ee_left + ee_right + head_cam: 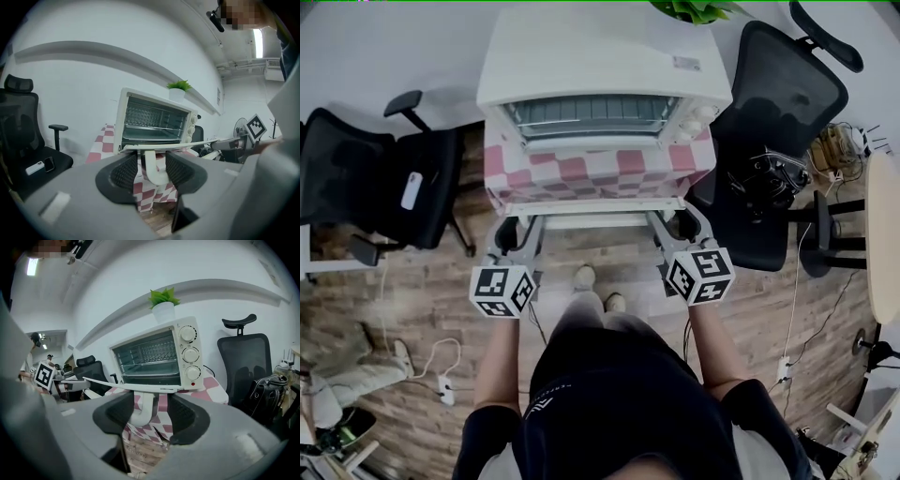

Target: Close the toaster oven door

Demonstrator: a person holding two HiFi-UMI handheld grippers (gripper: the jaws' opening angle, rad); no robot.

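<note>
the head view looked steeply down from high above onto the toaster oven [605, 66], some way off. the left gripper view and right gripper view sat low and close, facing its open front from either side; all three shared the oven and its door [140, 387].

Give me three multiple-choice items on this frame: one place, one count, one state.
1. The toaster oven stands on: A) bare floor B) a chair seat C) a checked cloth.
2. The knobs on its front number: A) three B) one C) five.
3. Its door is: A) shut B) open, lying about level C) taken off.
Answers: 1 C, pink-and-white checks hang below it; 2 A, the right gripper view shows three stacked; 3 B, the racks inside are exposed.
</note>
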